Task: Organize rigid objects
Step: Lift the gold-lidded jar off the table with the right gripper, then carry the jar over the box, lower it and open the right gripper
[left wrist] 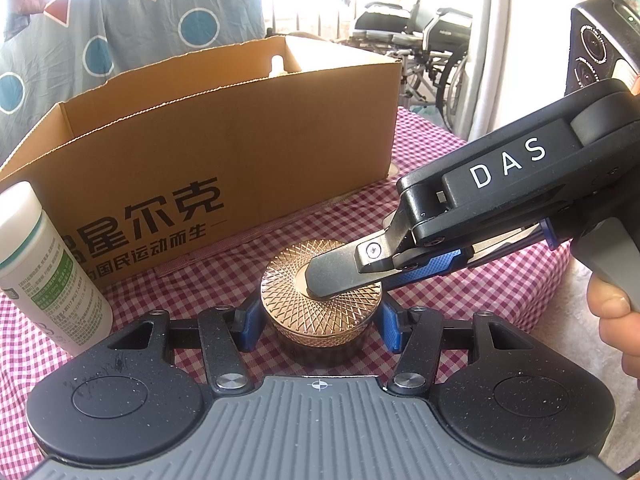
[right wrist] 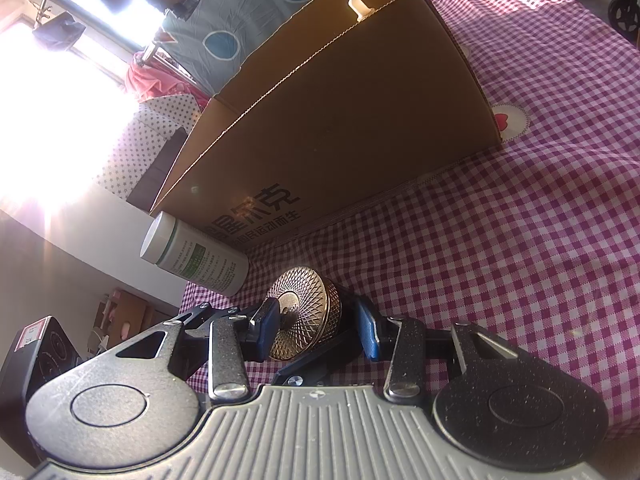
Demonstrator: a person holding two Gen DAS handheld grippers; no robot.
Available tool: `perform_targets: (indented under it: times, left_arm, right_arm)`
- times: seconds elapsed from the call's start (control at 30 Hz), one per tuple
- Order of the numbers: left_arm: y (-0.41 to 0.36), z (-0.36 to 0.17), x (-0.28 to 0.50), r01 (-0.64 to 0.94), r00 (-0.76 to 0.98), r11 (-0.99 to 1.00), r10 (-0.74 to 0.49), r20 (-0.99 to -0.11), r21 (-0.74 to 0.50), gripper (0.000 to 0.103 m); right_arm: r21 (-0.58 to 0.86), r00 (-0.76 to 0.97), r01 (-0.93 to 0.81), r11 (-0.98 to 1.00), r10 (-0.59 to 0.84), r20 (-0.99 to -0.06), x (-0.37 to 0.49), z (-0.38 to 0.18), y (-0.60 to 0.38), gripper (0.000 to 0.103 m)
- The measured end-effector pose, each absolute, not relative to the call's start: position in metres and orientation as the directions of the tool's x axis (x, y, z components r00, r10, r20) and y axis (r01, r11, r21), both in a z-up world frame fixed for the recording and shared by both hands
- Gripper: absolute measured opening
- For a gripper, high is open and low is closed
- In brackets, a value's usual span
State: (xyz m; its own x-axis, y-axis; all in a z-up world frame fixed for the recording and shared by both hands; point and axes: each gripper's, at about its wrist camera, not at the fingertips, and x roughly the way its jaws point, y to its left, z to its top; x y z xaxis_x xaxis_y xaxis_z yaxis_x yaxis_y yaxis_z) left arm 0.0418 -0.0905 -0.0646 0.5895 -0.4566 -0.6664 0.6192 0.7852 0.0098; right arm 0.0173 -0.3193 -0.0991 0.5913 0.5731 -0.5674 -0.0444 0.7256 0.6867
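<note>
I see a round gold jar (left wrist: 320,300) with a criss-cross lid, low in the middle of the left wrist view. It sits on the red and white check cloth (left wrist: 460,280). In the right wrist view the same jar (right wrist: 304,312) shows low in the middle, tipped sideways by the camera angle.

My left gripper (left wrist: 318,326) has a blue pad on each side of the jar. The pads (left wrist: 250,326) are right next to the jar's sides, but I cannot tell if they squeeze it or only sit close.

My right gripper (left wrist: 340,276) comes in from the right side of the left wrist view, with "DAS" on its body. One flat finger lies on top of the lid. In the right wrist view, my right gripper (right wrist: 320,328) has one blue pad (right wrist: 266,320) against the lid's top and the other pad down by the jar's far side, so it looks closed on the jar from top to bottom.

A white bottle (left wrist: 44,268) with a green label stands at the left edge of the left wrist view, near the jar but not touching it.

Behind them is a big brown cardboard box (left wrist: 240,136) with black letters on its front. A small white bottle top (left wrist: 277,65) peeks over its back edge.

A black speaker (left wrist: 600,48) is in the upper right corner.
</note>
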Motion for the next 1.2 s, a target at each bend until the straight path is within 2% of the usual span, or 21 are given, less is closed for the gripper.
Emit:
perform_targets:
  times: [0.47,0.6,0.77,0.93,1.07,1.2]
  left_arm:
    - [-0.094,-0.052,0.038,0.608,0.613,0.794,-0.458,-0.643,0.014,0.056]
    - [-0.092,-0.024,0.033,0.599,0.655,0.800,-0.463,-0.598,0.036,0.056]
    - [-0.092,0.030,0.039,0.567,0.740,0.819,-0.460,-0.491,0.088,0.056]
    - [-0.100,0.075,0.076,0.526,0.784,0.847,-0.446,-0.432,0.081,0.056]
    - [-0.107,0.082,0.127,0.483,0.771,0.876,-0.416,-0.483,0.017,0.056]
    - [-0.104,0.057,0.185,0.409,0.677,0.900,-0.409,-0.612,-0.149,0.056]
  right_arm:
    - [0.672,0.610,-0.059,0.738,0.559,-0.561,0.013,-0.085,-0.322,0.045]
    - [0.658,0.642,-0.112,0.745,0.559,-0.524,0.007,-0.056,-0.324,0.045]
    - [0.602,0.704,-0.229,0.765,0.557,-0.440,0.011,0.004,-0.327,0.045]
    - [0.508,0.742,-0.313,0.802,0.541,-0.396,0.042,0.058,-0.329,0.045]
    - [0.463,0.726,-0.323,0.825,0.530,-0.438,0.095,0.075,-0.324,0.047]
    - [0.444,0.648,-0.293,0.847,0.517,-0.559,0.159,0.061,-0.313,0.048]
